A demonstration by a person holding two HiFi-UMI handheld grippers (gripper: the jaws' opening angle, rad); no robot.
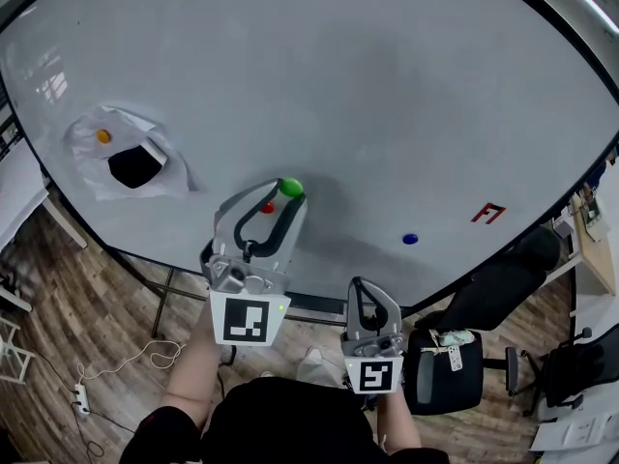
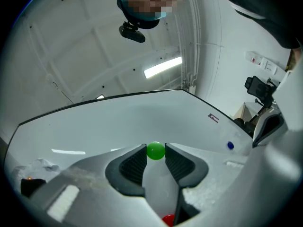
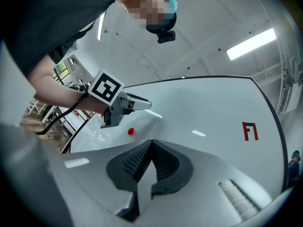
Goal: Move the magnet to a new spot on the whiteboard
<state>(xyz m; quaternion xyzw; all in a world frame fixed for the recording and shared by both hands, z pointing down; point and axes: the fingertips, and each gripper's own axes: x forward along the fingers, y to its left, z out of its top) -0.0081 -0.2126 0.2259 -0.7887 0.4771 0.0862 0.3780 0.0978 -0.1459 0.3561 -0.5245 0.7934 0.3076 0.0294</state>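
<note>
A small green magnet (image 1: 290, 188) sits pinched between the fingertips of my left gripper (image 1: 288, 192), up against the whiteboard (image 1: 387, 85). In the left gripper view the green magnet (image 2: 155, 151) touches both pads of the left gripper (image 2: 155, 153). A red magnet (image 1: 268, 208) sticks to the board just below the jaws, and the red magnet (image 2: 168, 218) also shows low between the fingers. My right gripper (image 1: 360, 284) hangs lower, off the board's bottom edge, and the right gripper (image 3: 151, 142) has its tips together on nothing.
A blue magnet (image 1: 410, 239) and a red printed mark (image 1: 488, 214) lie to the right on the board. An orange magnet (image 1: 103, 136) pins crumpled white plastic with a black eraser (image 1: 135, 164) at the left. A black office chair (image 1: 455, 356) stands below right.
</note>
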